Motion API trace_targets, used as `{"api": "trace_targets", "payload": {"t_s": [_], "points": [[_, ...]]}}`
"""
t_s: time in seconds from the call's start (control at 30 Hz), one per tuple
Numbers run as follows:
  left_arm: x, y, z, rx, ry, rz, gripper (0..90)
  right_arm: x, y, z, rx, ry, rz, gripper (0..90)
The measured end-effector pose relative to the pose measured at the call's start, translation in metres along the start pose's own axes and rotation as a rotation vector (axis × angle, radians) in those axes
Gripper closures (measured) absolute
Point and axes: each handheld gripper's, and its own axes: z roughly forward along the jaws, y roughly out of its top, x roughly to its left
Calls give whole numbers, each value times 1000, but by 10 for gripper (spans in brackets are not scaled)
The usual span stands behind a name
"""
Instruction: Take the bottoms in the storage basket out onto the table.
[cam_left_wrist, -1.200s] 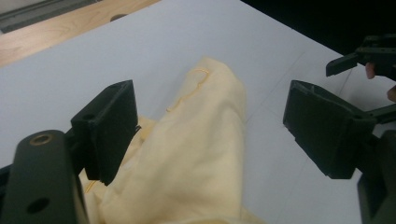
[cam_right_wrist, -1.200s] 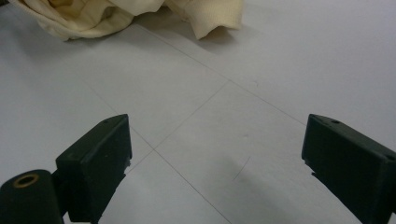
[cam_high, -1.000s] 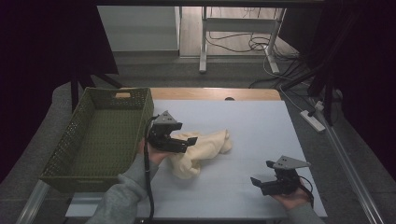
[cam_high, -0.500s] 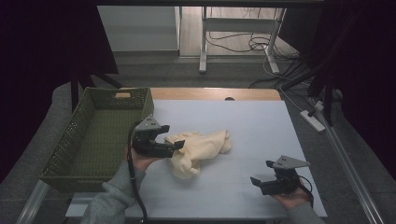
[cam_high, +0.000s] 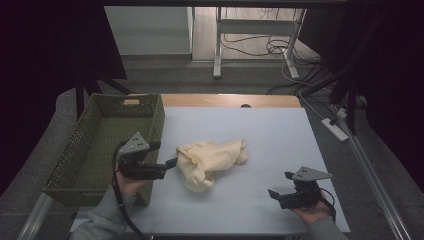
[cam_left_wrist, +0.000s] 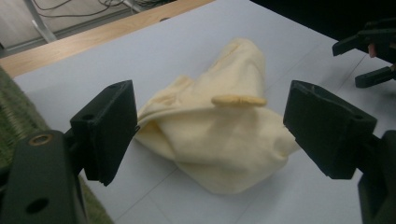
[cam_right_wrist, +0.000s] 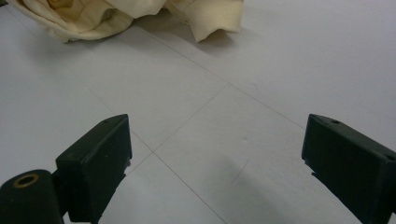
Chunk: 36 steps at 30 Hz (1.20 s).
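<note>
Your pale grey table top carries a green woven plastic basket along its left edge. The crumpled cream cloth lies near the middle of the table, just right of the basket. Your left gripper sits beside the cloth's left end, jaws apart, nothing between them. Your right gripper rests well apart from the cloth, jaws spread wide over bare table.

A pale blue-grey surface with a wooden far edge stands on grey floor. Beyond it, white frame legs, tangled cables, a power strip; darkness either side.
</note>
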Motion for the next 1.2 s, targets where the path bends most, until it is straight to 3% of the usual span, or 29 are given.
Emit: {"api": "trace_targets", "payload": {"t_s": [0.23, 0.5, 0.73, 1.2], "points": [[6, -21, -20, 4, 48, -8, 180, 0, 0, 1, 2, -1, -2, 88], [14, -42, -36, 12, 72, -42, 180, 0, 0, 1, 2, -2, -5, 88], [16, -51, -41, 16, 85, -58, 179, 0, 0, 0, 1, -1, -4, 88], [19, -52, -39, 21, 86, -67, 178, 0, 1, -1, -6, -1, -9, 88]]}}
